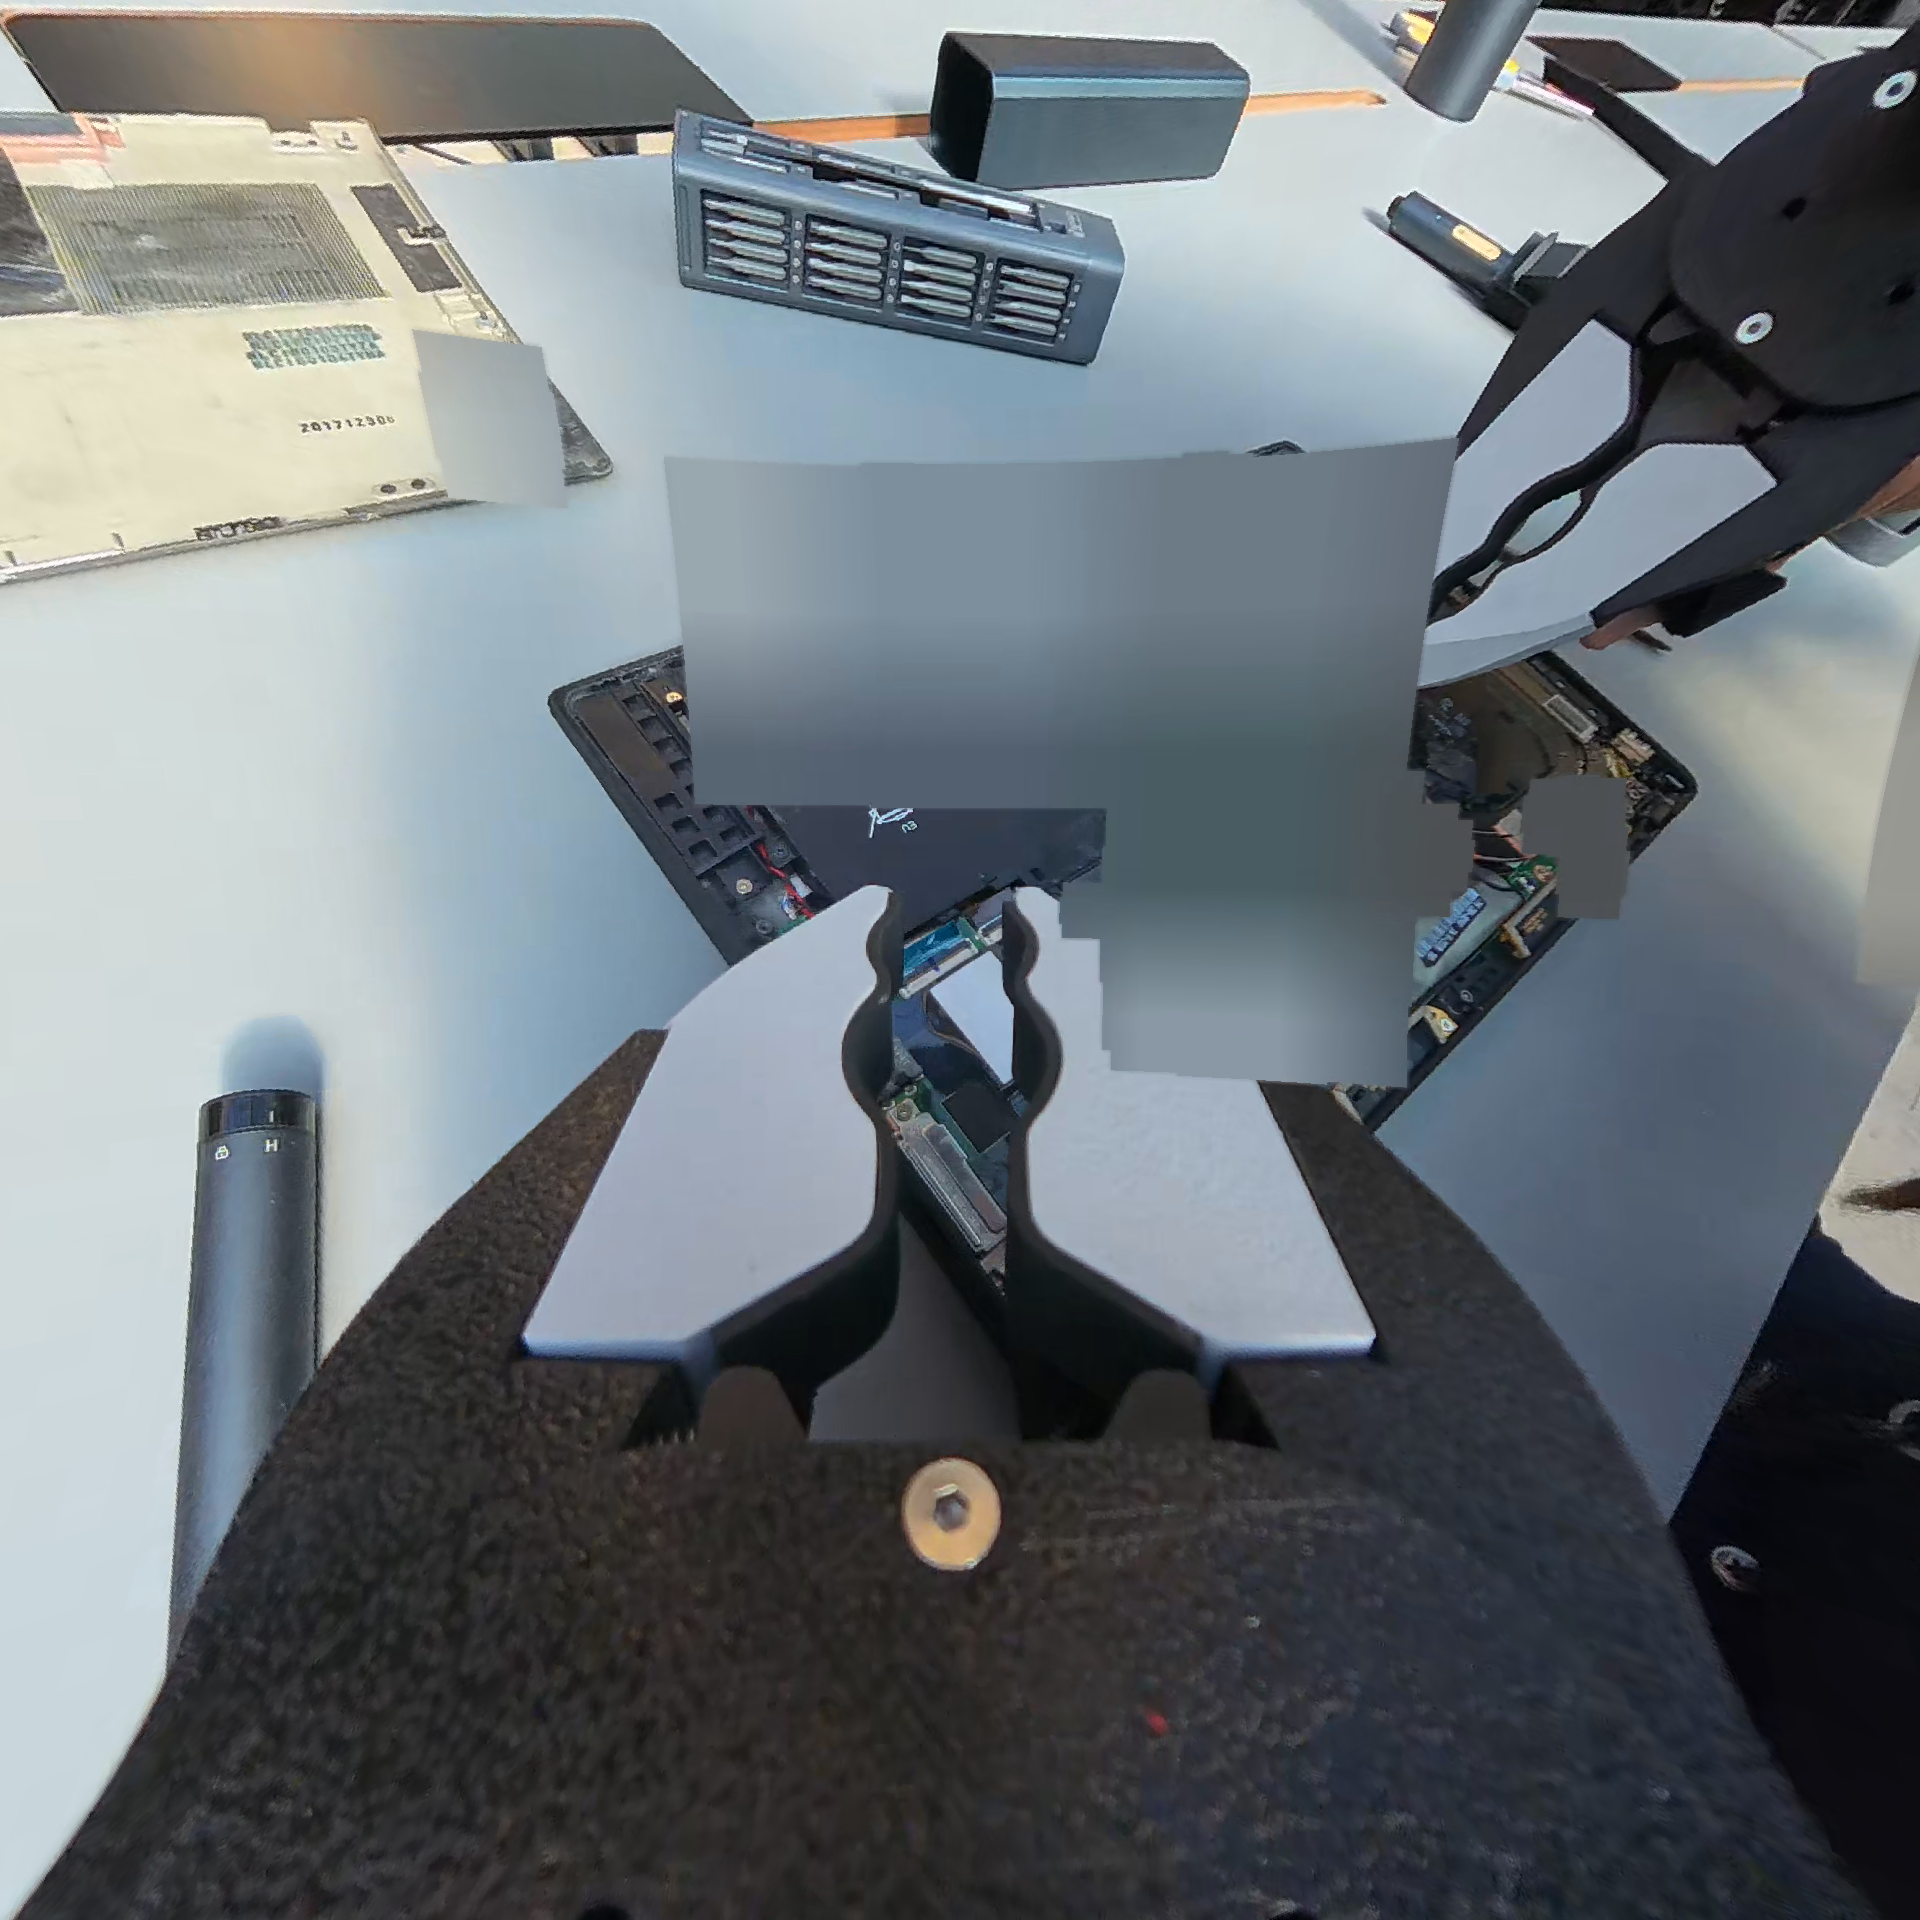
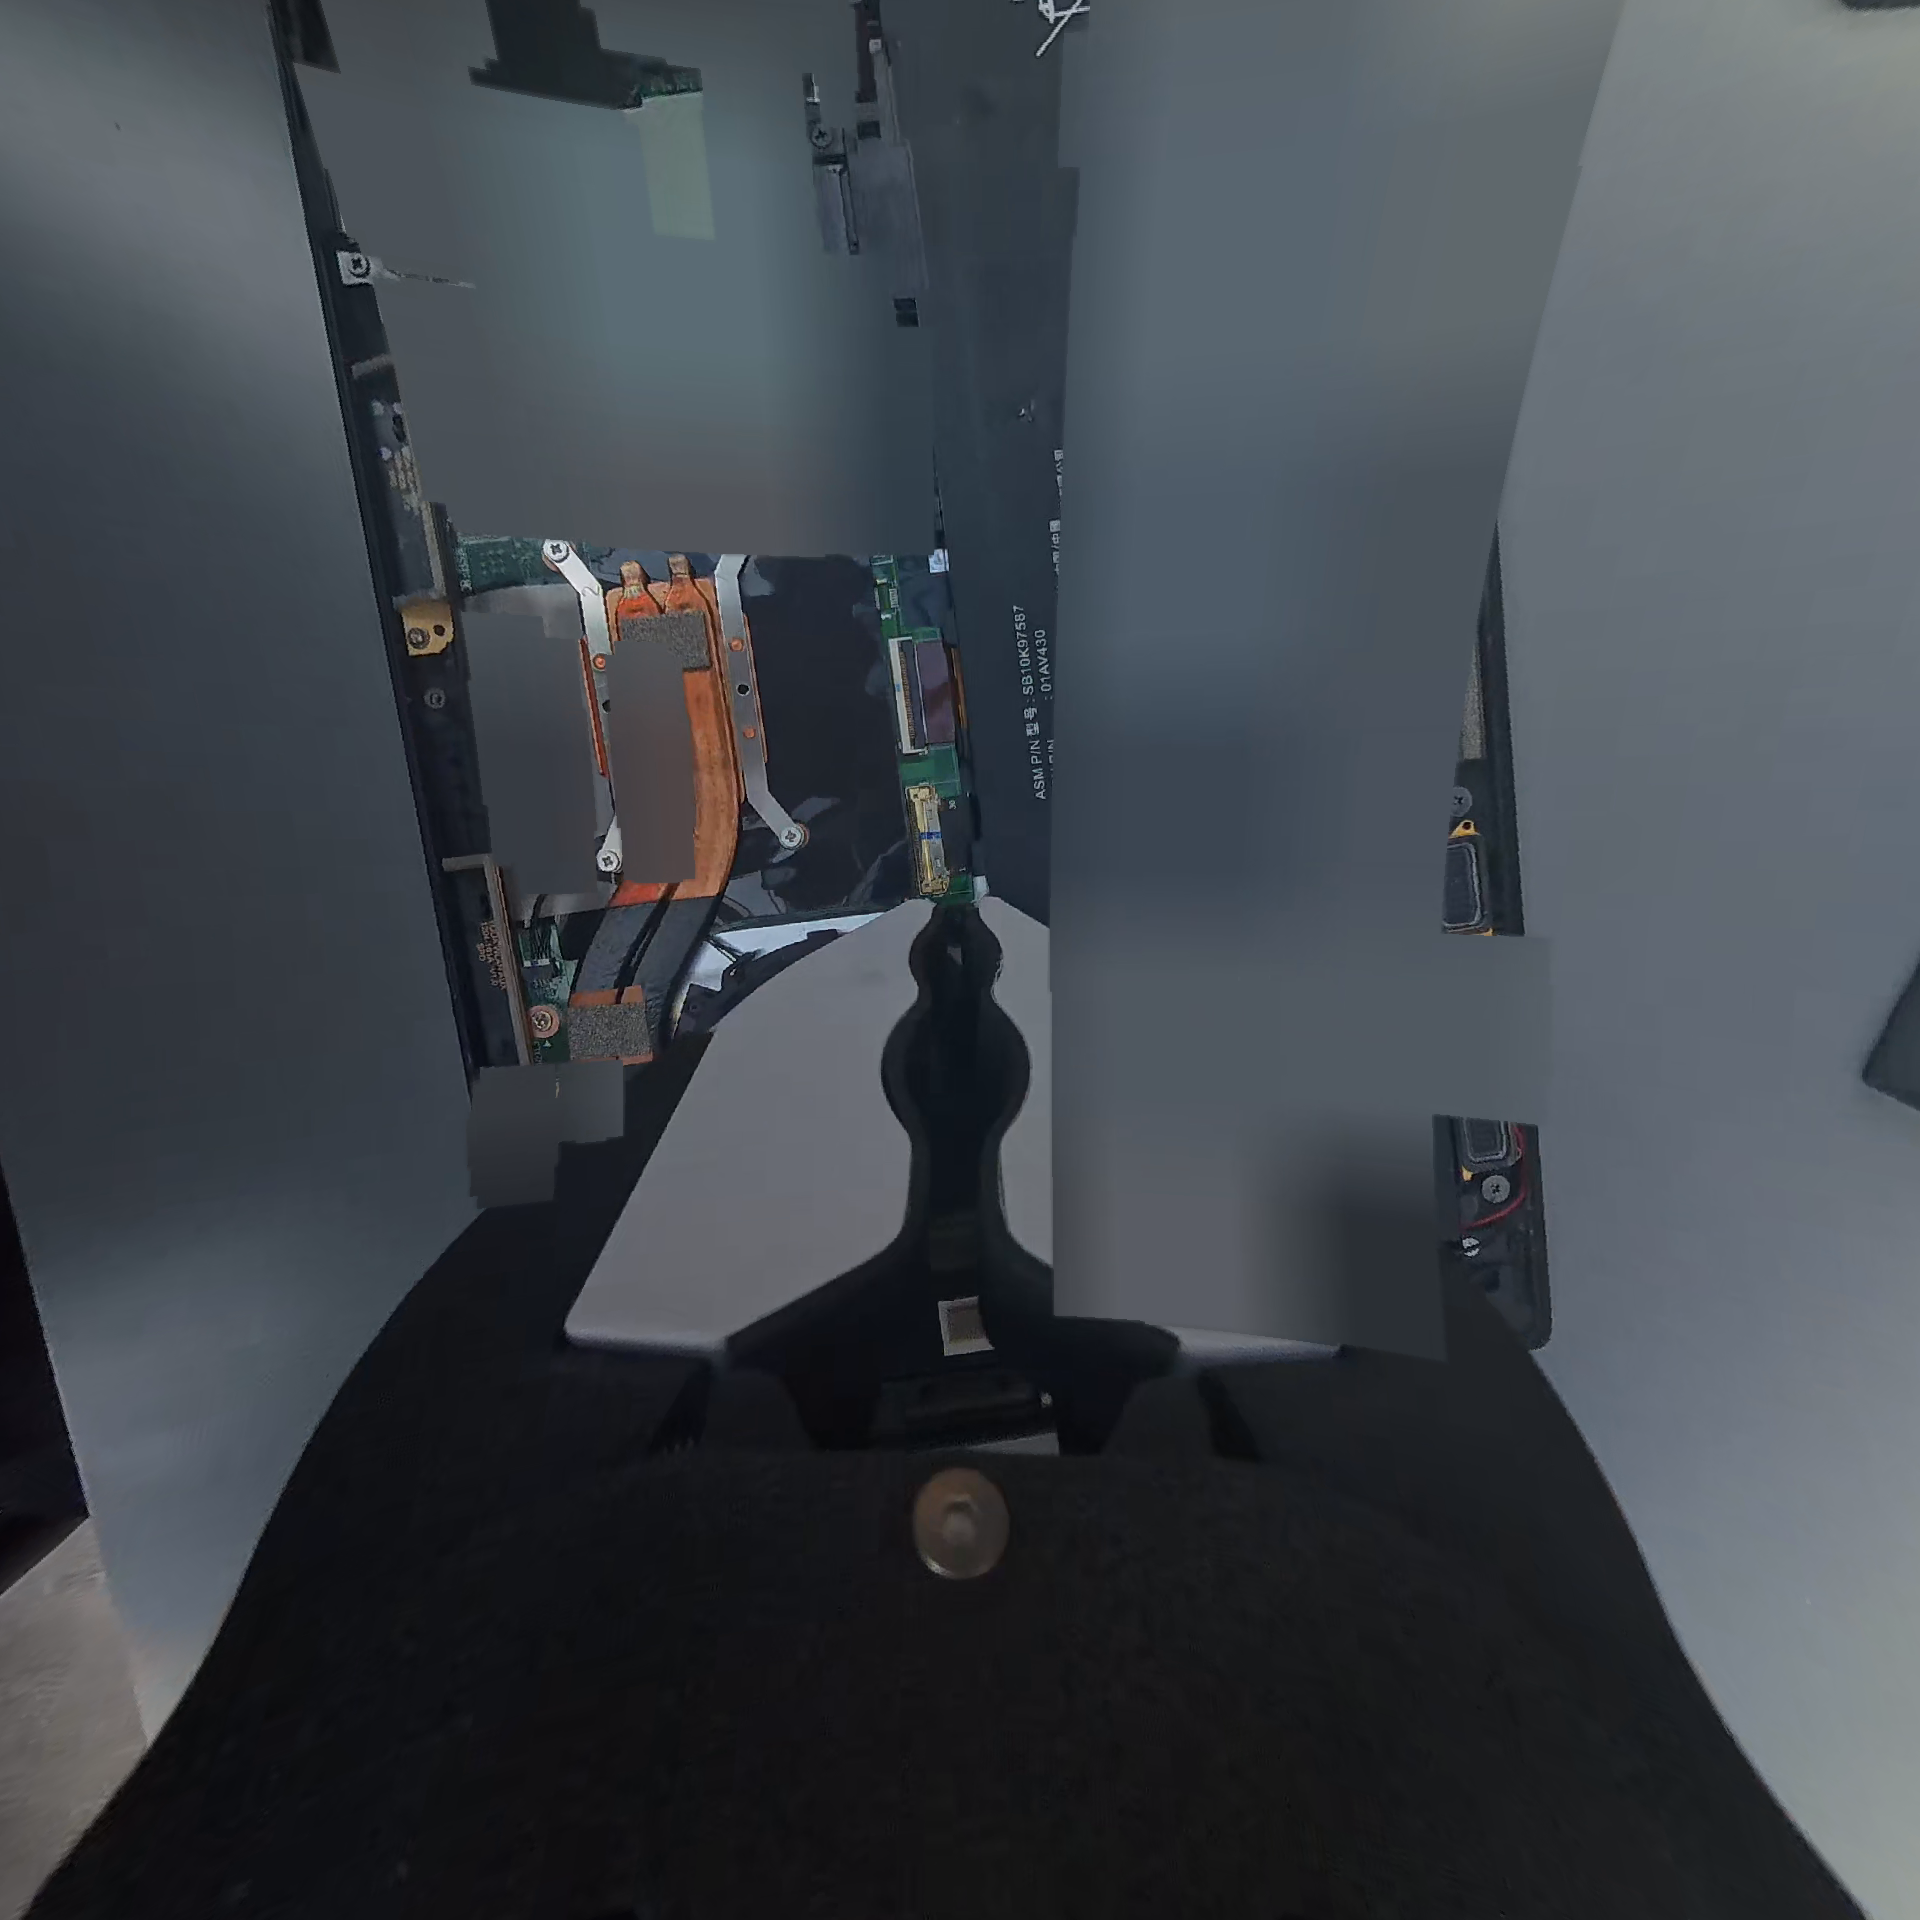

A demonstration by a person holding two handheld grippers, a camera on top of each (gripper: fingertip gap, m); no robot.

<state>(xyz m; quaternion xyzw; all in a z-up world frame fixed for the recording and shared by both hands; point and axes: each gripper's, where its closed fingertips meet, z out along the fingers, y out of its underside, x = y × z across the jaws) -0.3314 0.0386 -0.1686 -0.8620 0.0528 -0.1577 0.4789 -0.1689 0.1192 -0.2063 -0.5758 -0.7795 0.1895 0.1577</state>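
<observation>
While the left hand-held gripper (image 1: 951, 914) hovered spread and empty over the opened laptop (image 1: 665, 769) on the tabletop (image 1: 312, 779), the right hand-held gripper (image 2: 956, 920), pressed together, touched the gold connector (image 2: 927, 842) straight ahead, beside the copper heat pipe (image 2: 707, 769).

Left claw (image 1: 951, 914) hovers over opened laptop base (image 1: 686, 790) on pale table (image 1: 312, 779), fingers slightly apart, nothing between them; green board and flat connector show through gap. Right claw (image 1: 1455, 592) at upper right, over same laptop's far edge, fingers close together. Dark cylindrical tool (image 1: 244, 1247) lies left of left claw. Removed bottom cover (image 1: 208, 343) lies far left. Grey bit case (image 1: 894, 260) beyond, its sleeve (image 1: 1086, 109) behind.
</observation>
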